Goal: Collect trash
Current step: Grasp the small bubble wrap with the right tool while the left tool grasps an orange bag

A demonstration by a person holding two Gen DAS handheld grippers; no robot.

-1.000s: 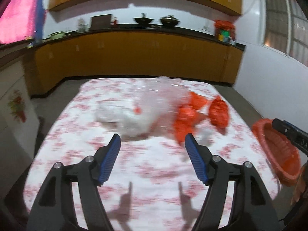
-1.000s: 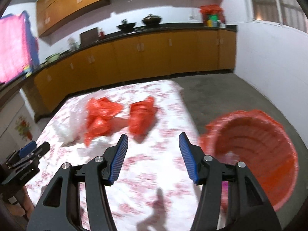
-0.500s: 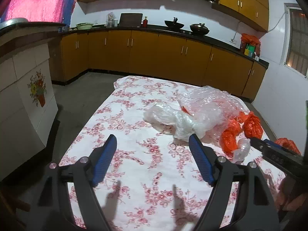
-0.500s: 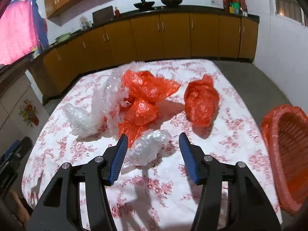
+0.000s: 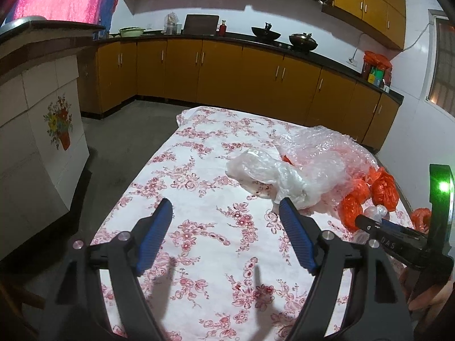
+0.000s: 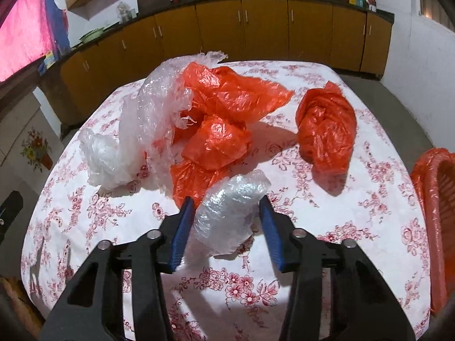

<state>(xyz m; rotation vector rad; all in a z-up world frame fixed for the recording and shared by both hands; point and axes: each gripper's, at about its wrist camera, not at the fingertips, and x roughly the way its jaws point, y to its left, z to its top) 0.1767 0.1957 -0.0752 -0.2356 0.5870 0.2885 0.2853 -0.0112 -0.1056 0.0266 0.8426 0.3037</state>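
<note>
At the left of the flowered tablecloth [image 5: 199, 227], my left gripper [image 5: 224, 216] hangs with its jaws spread wide and nothing between them, and a crumpled white plastic bag [image 5: 267, 173] lies just beyond its right finger at about one o'clock. Moving right, the heap of clear bubble wrap [image 6: 153, 105] and torn orange bags [image 6: 224, 119] sits at eleven to twelve o'clock from my right gripper [image 6: 227, 213]. A small wad of clear plastic [image 6: 230, 207] lies between that gripper's blue pads, and the jaws are closing on it; the left pad seems to touch the wad while a gap shows at the right pad, so I judge the grasp not yet firm. A knotted orange bag [image 6: 327, 133] lies apart at one o'clock, and the orange basket [image 6: 435, 213] stands off the table edge at three o'clock. The step in hand is picking up the wad; the next move calls for a full squeeze, a lift, and a swing right to the basket.
</note>
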